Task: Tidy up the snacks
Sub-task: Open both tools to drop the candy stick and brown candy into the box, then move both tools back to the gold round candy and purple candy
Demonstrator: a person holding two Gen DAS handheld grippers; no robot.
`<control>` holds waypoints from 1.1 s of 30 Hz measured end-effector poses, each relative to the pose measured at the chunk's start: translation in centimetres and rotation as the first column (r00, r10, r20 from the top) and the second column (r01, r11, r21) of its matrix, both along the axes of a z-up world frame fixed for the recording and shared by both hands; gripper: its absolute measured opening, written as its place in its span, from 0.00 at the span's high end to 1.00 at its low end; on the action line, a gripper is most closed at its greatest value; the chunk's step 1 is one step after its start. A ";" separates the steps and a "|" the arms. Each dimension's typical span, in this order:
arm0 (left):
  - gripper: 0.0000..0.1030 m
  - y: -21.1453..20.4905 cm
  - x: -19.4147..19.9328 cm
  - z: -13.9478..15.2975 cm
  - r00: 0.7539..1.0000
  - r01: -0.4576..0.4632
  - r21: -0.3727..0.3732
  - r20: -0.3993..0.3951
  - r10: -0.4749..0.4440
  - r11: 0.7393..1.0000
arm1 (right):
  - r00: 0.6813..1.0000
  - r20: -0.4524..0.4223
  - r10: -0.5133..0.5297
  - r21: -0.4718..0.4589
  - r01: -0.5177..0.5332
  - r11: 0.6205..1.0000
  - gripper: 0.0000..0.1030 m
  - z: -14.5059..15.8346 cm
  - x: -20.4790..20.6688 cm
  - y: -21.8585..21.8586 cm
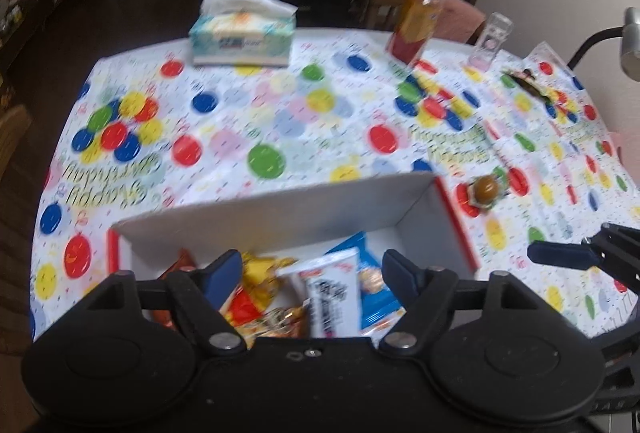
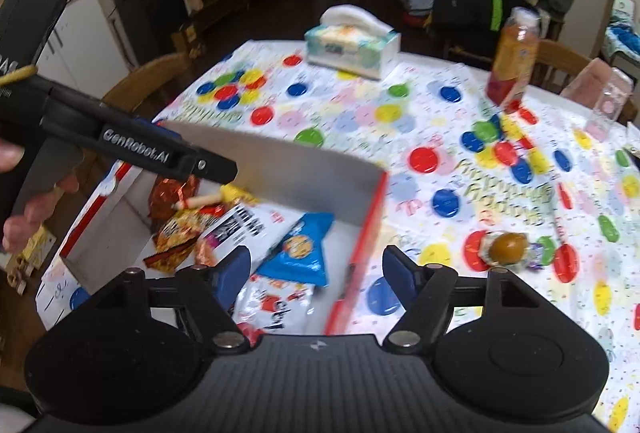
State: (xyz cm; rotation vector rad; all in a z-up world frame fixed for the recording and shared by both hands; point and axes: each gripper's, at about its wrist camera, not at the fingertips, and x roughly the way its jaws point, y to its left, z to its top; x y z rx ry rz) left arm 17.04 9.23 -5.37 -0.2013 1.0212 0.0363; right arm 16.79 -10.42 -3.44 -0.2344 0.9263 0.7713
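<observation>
The left gripper hangs wide open and empty over the white cardboard box with red trim, where most snack packets lie. Rightward, the round brown wrapped sweet sits on the balloon-print tablecloth; it could roll if nudged. The right gripper, also spread and empty, points between them.
</observation>
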 end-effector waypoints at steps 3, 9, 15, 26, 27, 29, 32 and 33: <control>0.20 -1.8 0.4 0.7 0.999 0.027 0.010 0.034 -0.027 1.000 | 0.999 0.009 -0.041 0.017 0.040 0.999 0.30 0.5 0.9 -1.7; 0.10 -5.7 1.7 1.8 0.992 0.082 0.008 0.101 -0.082 0.997 | 0.992 0.013 -0.122 0.031 0.122 0.992 0.30 0.8 3.1 -5.6; 0.03 -10.3 3.6 2.3 0.976 0.147 0.025 0.157 -0.150 0.989 | 0.980 0.066 -0.187 0.007 0.187 0.982 0.23 0.5 4.8 -9.3; 0.01 -18.1 8.4 -0.3 0.962 0.233 0.045 0.134 -0.237 0.971 | 0.939 0.034 -0.341 -0.024 0.342 0.939 0.19 -2.3 10.3 -18.0; 0.01 -18.6 8.8 -0.7 0.962 0.237 0.048 0.128 -0.242 0.970 | 0.935 0.036 -0.352 -0.033 0.353 0.935 0.19 -2.6 10.8 -18.6; 0.01 -19.6 9.8 -1.7 0.962 0.244 0.049 0.113 -0.248 0.969 | 0.929 0.034 -0.369 -0.056 0.370 0.927 0.19 -3.3 11.7 -19.6; 0.01 -20.7 11.3 -3.5 0.966 0.239 0.045 0.085 -0.243 0.970 | 0.920 0.016 -0.391 -0.074 0.391 0.917 0.19 -4.5 13.1 -20.5; 0.01 -20.9 11.8 -4.0 0.968 0.239 0.041 0.075 -0.241 0.970 | 0.917 0.007 -0.400 -0.078 0.399 0.914 0.19 -4.9 13.5 -20.7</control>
